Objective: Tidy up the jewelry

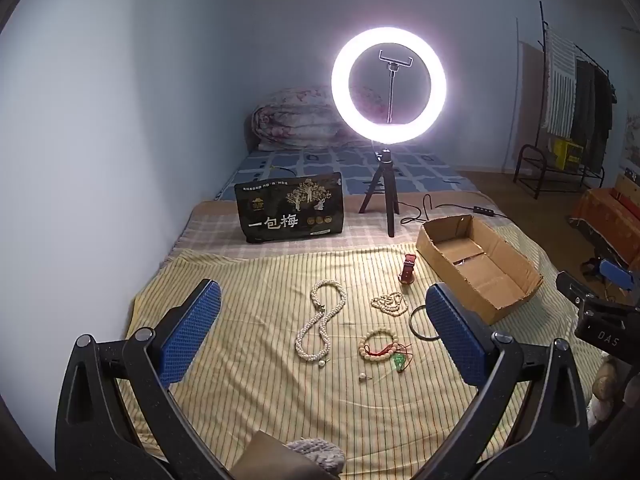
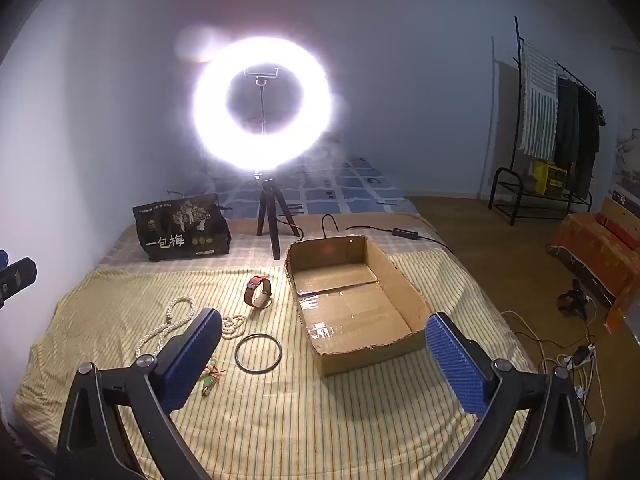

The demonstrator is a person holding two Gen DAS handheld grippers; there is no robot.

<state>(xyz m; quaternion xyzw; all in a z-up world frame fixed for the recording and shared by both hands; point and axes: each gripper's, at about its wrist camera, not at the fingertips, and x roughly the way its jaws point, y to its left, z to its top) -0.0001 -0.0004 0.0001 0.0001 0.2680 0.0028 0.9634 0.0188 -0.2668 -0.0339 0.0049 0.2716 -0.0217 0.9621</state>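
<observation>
Both grippers hover above the near edge of the striped bedspread [image 1: 248,408] with their jaws spread wide and nothing between them. The left gripper [image 1: 320,332] looks straight down its fingers at most of the jewelry, which lies loose in the middle of the bedspread: a long pearl necklace [image 1: 320,322] whose loop runs roughly from near to far, a small heap of beads [image 1: 390,303] beyond and to the right of it, a beaded bracelet [image 1: 380,347] with red cord and a green charm nearest the jaws, and two loose pearl earrings [image 1: 365,377] just in front of the necklace's near end. A black bangle [image 2: 258,352] lies flat between the bracelet and the cardboard box [image 2: 412,312], and a red-strapped watch [image 2: 258,290] stands on edge farther back, near the box's far left corner.

The box sits toward the right edge of the bedspread, open and bare inside, its long axis slanting from near right to far left. The right gripper [image 2: 324,354] faces the box's near wall, with the bangle just left of its centre line, so it looks the nearer one for the bangle and watch. The necklace and bracelet fall to the left gripper, and everything has to travel rightward to reach the box.
</observation>
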